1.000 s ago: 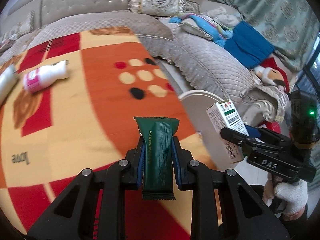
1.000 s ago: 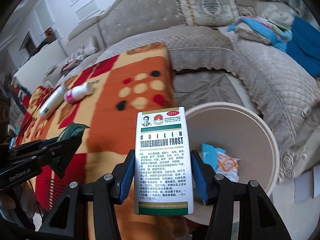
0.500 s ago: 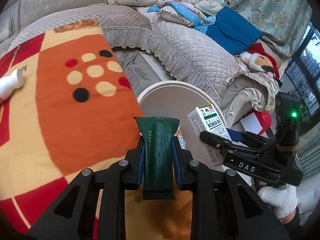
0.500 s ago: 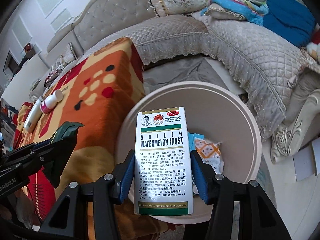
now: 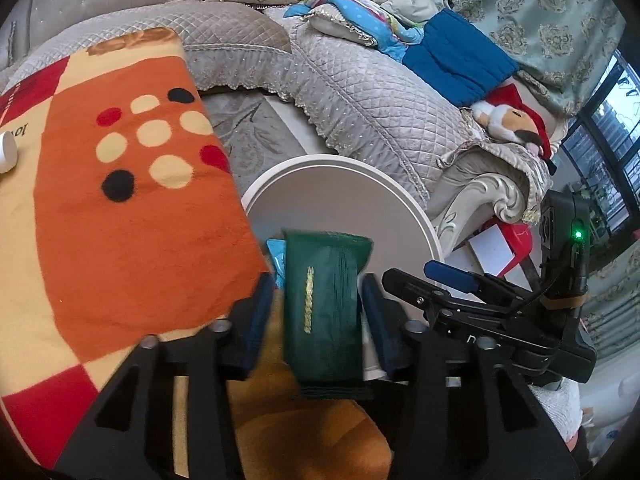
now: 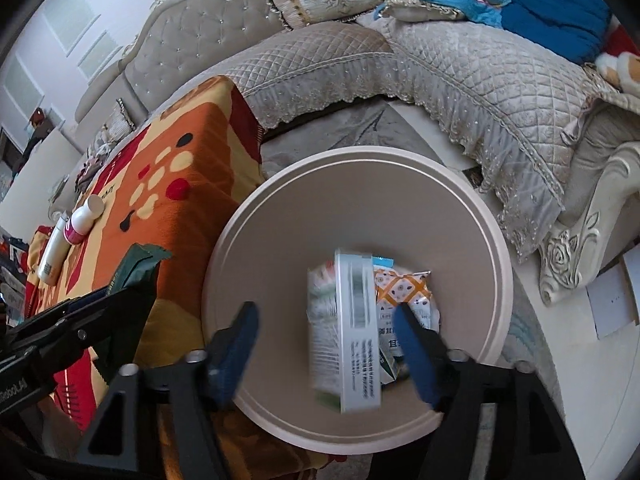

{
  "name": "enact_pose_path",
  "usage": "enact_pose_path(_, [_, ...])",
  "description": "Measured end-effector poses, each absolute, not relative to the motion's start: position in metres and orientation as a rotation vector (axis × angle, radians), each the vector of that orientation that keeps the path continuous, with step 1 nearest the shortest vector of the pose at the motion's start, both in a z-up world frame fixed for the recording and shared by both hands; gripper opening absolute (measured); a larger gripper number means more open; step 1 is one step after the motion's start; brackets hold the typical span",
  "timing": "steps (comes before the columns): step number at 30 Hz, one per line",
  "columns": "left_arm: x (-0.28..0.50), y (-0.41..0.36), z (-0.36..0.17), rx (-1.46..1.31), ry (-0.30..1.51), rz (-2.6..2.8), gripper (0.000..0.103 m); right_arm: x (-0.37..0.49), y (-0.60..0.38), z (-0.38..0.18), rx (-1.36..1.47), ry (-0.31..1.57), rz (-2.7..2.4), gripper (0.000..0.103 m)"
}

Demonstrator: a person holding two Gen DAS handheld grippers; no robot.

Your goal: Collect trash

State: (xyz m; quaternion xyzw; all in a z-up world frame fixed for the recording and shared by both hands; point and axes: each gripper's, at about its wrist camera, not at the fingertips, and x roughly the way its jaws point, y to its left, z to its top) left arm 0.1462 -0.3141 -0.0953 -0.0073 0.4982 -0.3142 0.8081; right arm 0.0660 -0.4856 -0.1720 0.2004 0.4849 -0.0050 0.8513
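Note:
My left gripper point(image 5: 318, 304) is open over the near rim of the round beige bin point(image 5: 404, 196). The dark green packet point(image 5: 324, 312) sits loose between its jaws, slightly blurred, apart from both pads. My right gripper point(image 6: 326, 332) is open above the bin point(image 6: 496, 240). The white medicine box point(image 6: 354, 332) is blurred and falling between its jaws into the bin, beside an orange-patterned wrapper point(image 6: 404, 288). The left gripper with the green packet point(image 6: 136, 272) shows at the left of the right wrist view. The right gripper point(image 5: 448, 280) shows at the right of the left wrist view.
An orange and red blanket point(image 5: 120, 200) covers the surface left of the bin, with a pink-labelled bottle point(image 6: 82, 220) and a white tube point(image 6: 52, 256) on it. A quilted grey sofa point(image 5: 380, 100) with cushions, blue cloth and a plush toy point(image 5: 512, 120) curves behind.
Both grippers have opened over the bin. The medicine box has left the right jaws and is dropping. The green packet has come loose from the left pads.

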Motion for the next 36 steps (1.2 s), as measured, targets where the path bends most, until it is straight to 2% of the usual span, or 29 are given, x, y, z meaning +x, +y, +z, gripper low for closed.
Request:
enact_pose_path(2, [0.147,-0.311,-0.095,-0.028,1.063,-0.668,0.054,0.065,-0.486,-0.172,0.422,1.025,-0.013,0.071])
enact_pose_path(14, [0.133,-0.288,-0.085,-0.01,1.014,-0.61,0.055,0.049,-0.462,-0.164,0.373,1.009,0.022,0.071])
enact_pose_path(34, [0.08,-0.203,-0.037,0.0,0.743,-0.44,0.055,0.006,-0.394,-0.096,0.238,0.767,-0.023,0.071])
enact_pose_path(35, [0.075,-0.2,-0.035,0.004,0.727,-0.438,0.059,0.004,-0.392,-0.093,0.232,0.756,-0.027,0.071])
enact_pose_path(36, [0.073,-0.198,-0.033,0.004,0.719,-0.437,0.068,0.002,-0.39,-0.091,0.231,0.749,-0.028,0.071])
